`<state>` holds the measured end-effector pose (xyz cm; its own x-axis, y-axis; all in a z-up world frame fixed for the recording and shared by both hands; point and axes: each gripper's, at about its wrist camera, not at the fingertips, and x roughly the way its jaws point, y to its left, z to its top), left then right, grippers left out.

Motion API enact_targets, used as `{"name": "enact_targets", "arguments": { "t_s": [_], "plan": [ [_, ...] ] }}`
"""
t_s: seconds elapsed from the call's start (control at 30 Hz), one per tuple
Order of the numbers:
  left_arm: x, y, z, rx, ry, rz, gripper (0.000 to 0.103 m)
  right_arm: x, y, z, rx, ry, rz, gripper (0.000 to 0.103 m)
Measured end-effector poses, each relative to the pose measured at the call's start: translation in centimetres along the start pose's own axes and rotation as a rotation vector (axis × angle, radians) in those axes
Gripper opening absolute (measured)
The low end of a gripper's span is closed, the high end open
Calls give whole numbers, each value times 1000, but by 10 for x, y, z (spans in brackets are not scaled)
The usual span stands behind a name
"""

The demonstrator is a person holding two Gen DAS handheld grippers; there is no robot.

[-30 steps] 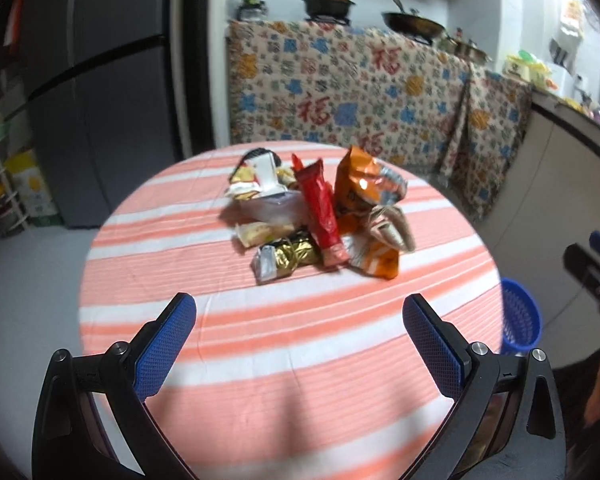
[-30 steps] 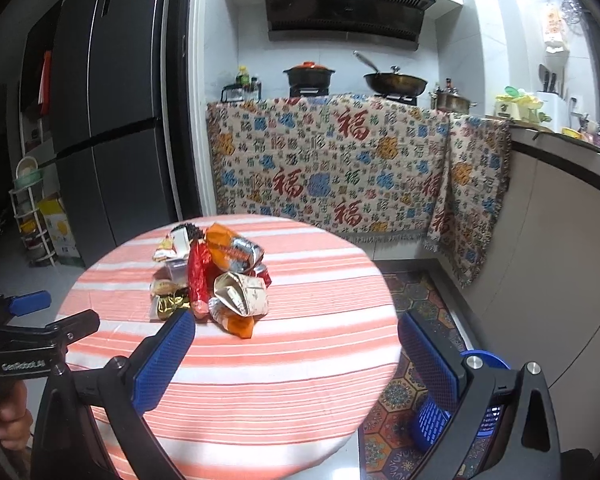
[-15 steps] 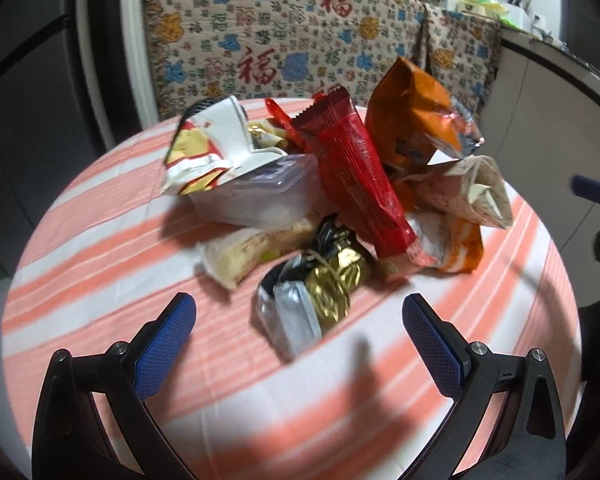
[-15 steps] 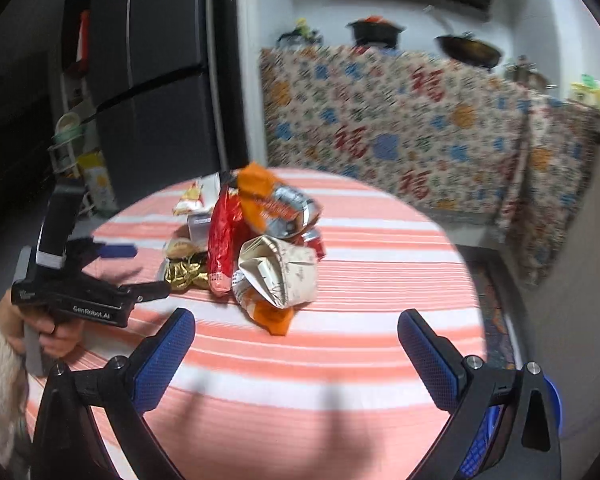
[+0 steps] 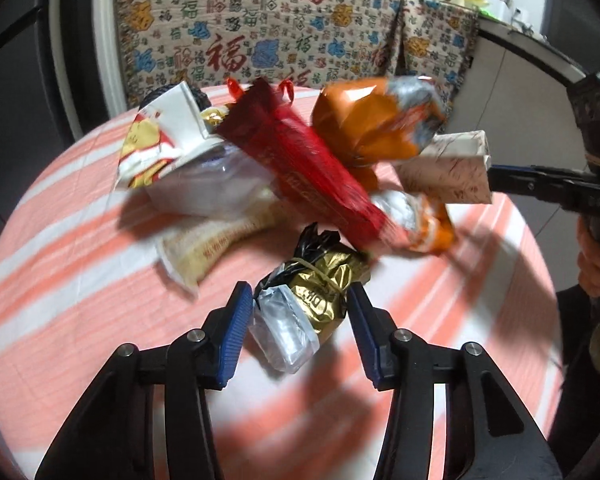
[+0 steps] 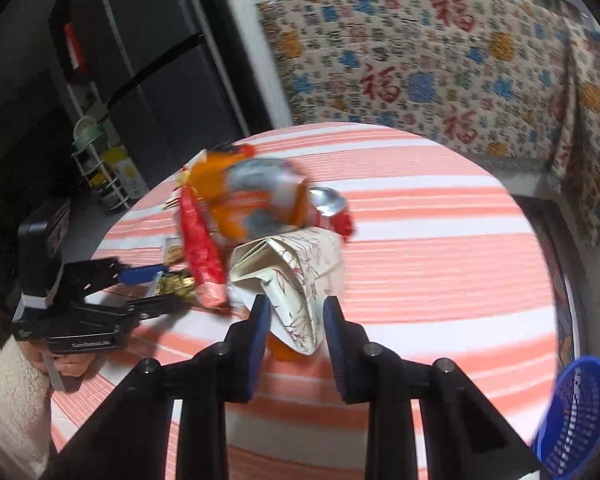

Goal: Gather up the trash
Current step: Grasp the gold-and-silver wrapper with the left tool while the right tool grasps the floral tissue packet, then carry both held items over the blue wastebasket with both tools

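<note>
- The trash pile [image 5: 300,184] lies at the middle of the round striped table [image 5: 80,280].
- A gold wrapper [image 5: 320,284] sits at the pile's 6 o'clock edge, between the left gripper [image 5: 300,312] pads; its jaws are closing, the pads just beside the wrapper.
- A white floral paper bag [image 6: 296,280] at the pile's 5 o'clock in the right wrist view stands between the right gripper [image 6: 294,316] pads, its jaws closing too and nearly on the paper.
- A blue basket [image 6: 576,412] stands off the table at 4 o'clock.
</note>
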<state>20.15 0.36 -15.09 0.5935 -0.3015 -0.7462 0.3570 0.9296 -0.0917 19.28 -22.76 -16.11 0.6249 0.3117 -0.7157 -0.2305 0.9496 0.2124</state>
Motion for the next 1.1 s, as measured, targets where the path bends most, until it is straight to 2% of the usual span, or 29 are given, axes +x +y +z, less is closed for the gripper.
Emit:
{"name": "enact_targets", "arguments": {
  "t_s": [0.1, 0.23, 0.3, 0.33, 0.37, 0.4, 0.43, 0.47, 0.63, 0.73, 0.83, 0.9, 0.93, 0.97, 1.0, 1.03, 1.07, 1.1],
  "plan": [
    [-9, -10, -11, -42, 12, 16, 51, -10, -24, 2, 43, 9, -56, 28],
    [-18, -22, -25, -67, 25, 32, 53, -7, -57, -5, 76, 66, -138, 28],
    [-23, -26, -29, -69, 23, 32, 59, -5, -68, -11, 80, 101, -154, 28],
    [-24, -27, -30, -67, 21, 31, 68, -3, -71, -11, 77, 113, -162, 29],
    [-24, -28, -30, -59, 19, 29, 77, -4, -72, -15, 75, 124, -165, 35],
    [-24, -29, -30, -52, 16, 27, 80, -5, -73, -17, 74, 128, -160, 42],
    [-24, -29, -31, -45, 15, 26, 84, -8, -72, -19, 71, 129, -150, 58],
    [-23, -30, -31, -36, 16, 19, 84, -12, -72, -20, 67, 118, -142, 66],
    [-12, -37, -30, 58, 45, -40, 85, -15, -65, -12, 1, 87, -124, 68],
    [-7, -36, -28, 88, 61, -5, 85, -10, -65, 6, 0, 64, -111, 72],
    [-3, -33, -22, 71, 67, 4, 85, 6, -63, 22, -28, 104, -127, 72],
    [-3, -35, -20, 83, 68, -4, 82, 19, -62, 30, -49, 129, -123, 72],
    [-3, -37, -20, 98, 71, 3, 77, 24, -61, 31, -57, 148, -114, 72],
    [-3, -38, -22, 106, 77, 7, 59, 33, -61, 33, -67, 181, -106, 72],
    [-2, -38, -22, 109, 91, 8, 51, 39, -62, 33, -70, 200, -111, 72],
    [-2, -38, -23, 106, 98, 12, 52, 42, -63, 32, -69, 215, -108, 57],
    [-6, -38, -25, 98, 87, 24, 46, 43, -63, 32, -56, 225, -67, 46],
    [-8, -38, -26, 87, 82, 26, 46, 40, -62, 32, -41, 219, -60, 45]
  ]
}}
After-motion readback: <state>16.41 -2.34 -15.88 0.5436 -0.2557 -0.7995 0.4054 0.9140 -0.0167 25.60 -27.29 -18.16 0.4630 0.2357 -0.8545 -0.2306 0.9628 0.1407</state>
